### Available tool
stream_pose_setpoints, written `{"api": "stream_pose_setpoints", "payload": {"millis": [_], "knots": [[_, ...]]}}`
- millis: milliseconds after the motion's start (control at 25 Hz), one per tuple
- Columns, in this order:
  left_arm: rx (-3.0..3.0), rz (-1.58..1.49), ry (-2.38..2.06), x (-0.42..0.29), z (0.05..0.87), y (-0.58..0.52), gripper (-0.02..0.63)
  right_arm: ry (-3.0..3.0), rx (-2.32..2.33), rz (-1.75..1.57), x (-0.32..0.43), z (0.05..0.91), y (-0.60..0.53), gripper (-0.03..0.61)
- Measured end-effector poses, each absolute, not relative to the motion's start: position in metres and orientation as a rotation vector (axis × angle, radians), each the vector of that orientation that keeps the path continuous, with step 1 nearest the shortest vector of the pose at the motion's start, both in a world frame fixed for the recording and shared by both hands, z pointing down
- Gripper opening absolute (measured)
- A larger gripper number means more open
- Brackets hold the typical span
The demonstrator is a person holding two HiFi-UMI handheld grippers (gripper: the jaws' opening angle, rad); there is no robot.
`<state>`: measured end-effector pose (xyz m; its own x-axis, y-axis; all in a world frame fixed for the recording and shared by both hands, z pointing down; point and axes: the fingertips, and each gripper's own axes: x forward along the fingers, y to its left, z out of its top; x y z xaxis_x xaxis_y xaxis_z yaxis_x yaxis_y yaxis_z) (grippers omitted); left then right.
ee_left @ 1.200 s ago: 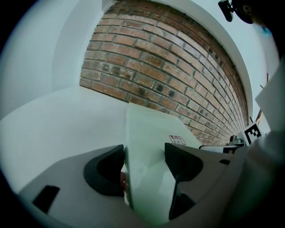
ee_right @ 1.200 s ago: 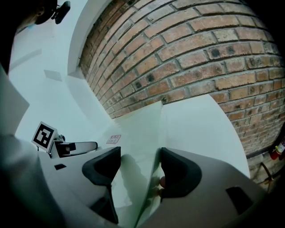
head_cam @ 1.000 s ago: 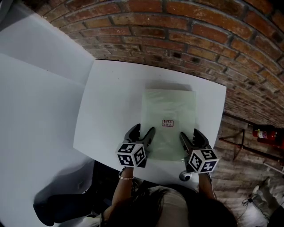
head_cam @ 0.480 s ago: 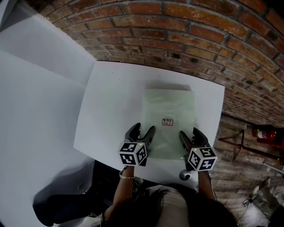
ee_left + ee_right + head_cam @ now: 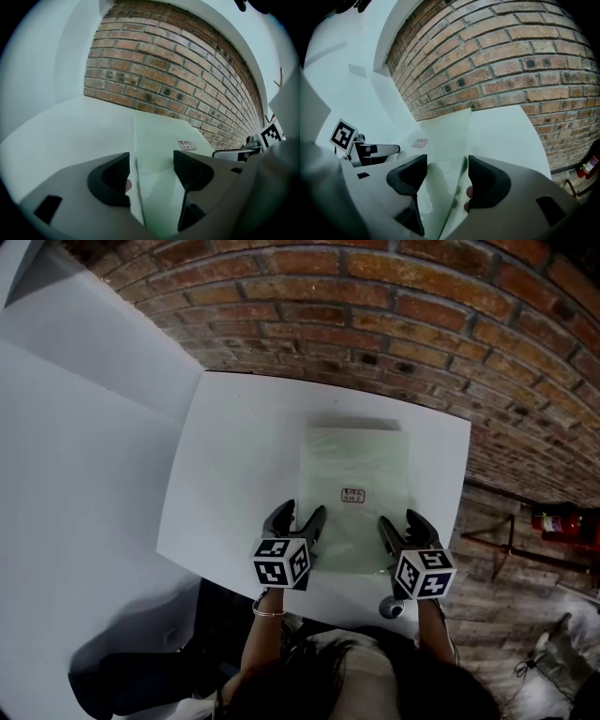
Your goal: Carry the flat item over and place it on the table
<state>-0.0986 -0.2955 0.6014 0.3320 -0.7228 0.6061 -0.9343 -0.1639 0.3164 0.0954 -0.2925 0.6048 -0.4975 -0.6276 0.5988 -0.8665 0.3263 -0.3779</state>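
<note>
A flat pale-green translucent pack (image 5: 356,498) with a small red-printed label (image 5: 352,495) lies on the white table (image 5: 234,446), toward its right half. My left gripper (image 5: 300,518) is open at the pack's near left corner. My right gripper (image 5: 401,524) is open at the near right corner. In the left gripper view the pack (image 5: 164,140) has its left edge running between the spread jaws of the left gripper (image 5: 151,171). The right gripper view shows the pack (image 5: 445,136) with its right edge between the jaws of the right gripper (image 5: 446,176). Neither gripper is clamped on it.
A brick wall (image 5: 450,315) runs behind the table. White panels (image 5: 75,456) stand to the left. On the wooden floor at right are a red fire extinguisher (image 5: 561,521) and a dark metal frame (image 5: 497,545). The table's near edge lies just under both grippers.
Almost nothing: both grippers stay open at the pack's near corners, and the pack has not moved on the table.
</note>
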Motion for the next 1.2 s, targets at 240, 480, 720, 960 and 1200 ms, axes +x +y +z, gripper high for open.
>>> {"api": "stream_pose_setpoints", "payload": {"millis": [240,480,720,960,1200], "knots": [[1.948,0.419,-1.482,-0.105,0.595,-0.291,0.293,-2.239,1.329,0.947,0.096,0.604,-0.287,0.283],[1.966,0.412,-1.487,-0.106,0.585,-0.285,0.293,-2.235,1.320,0.906,0.095,0.601,-0.278,0.282],[1.993,0.409,-1.488,-0.102,0.575,-0.278,0.290,-2.246,1.323,0.879,0.095,0.593,-0.271,0.282],[2.024,0.401,-1.494,-0.099,0.564,-0.270,0.270,-2.266,1.315,0.850,0.091,0.584,-0.263,0.282],[2.054,0.393,-1.493,-0.095,0.554,-0.261,0.250,-2.283,1.308,0.825,0.086,0.576,-0.255,0.282]]}}
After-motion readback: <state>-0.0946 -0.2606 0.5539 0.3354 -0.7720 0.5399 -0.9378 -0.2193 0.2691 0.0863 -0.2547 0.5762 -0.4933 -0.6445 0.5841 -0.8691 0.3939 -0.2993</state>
